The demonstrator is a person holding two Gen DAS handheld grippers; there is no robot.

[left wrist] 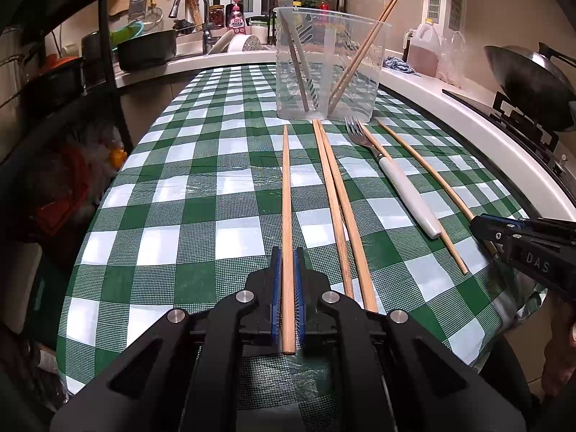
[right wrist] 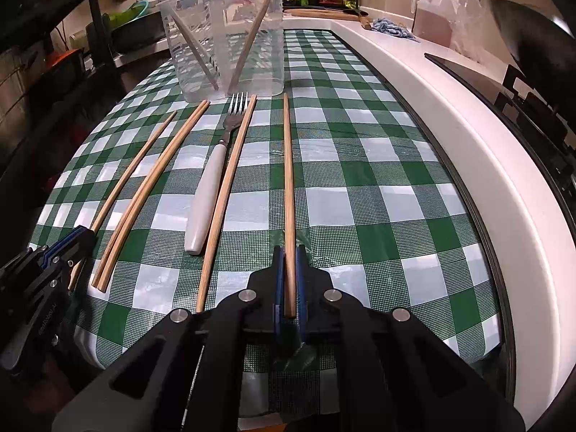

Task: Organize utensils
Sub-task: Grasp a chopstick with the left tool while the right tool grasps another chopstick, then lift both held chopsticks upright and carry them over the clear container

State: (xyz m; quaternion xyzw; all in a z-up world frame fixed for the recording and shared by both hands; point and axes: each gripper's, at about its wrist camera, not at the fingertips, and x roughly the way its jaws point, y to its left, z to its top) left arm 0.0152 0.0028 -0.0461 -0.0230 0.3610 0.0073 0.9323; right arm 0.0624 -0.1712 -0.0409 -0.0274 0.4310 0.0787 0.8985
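Observation:
My left gripper (left wrist: 287, 252) is shut on the near end of a wooden chopstick (left wrist: 286, 187) lying on the green checked tablecloth (left wrist: 216, 216). My right gripper (right wrist: 289, 250) is shut on the near end of another chopstick (right wrist: 287, 180), the rightmost one. Between them lie a pair of chopsticks (left wrist: 338, 208), a white-handled fork (left wrist: 410, 194) (right wrist: 207, 194) and one more chopstick alongside the fork. A clear plastic container (left wrist: 331, 68) (right wrist: 223, 43) stands at the far end of the row. It holds several chopsticks and a white-headed utensil. Each gripper shows at the edge of the other's view: the right gripper (left wrist: 477, 220), the left gripper (right wrist: 81, 232).
A white counter edge (right wrist: 450, 136) runs along the right of the cloth, with a stove and a wok (left wrist: 532, 79) beyond it. An oil jug (left wrist: 426, 50) and a blue rag stand at the back right. A sink with a dark pot (left wrist: 147, 48) and a black shelf rack are at the left.

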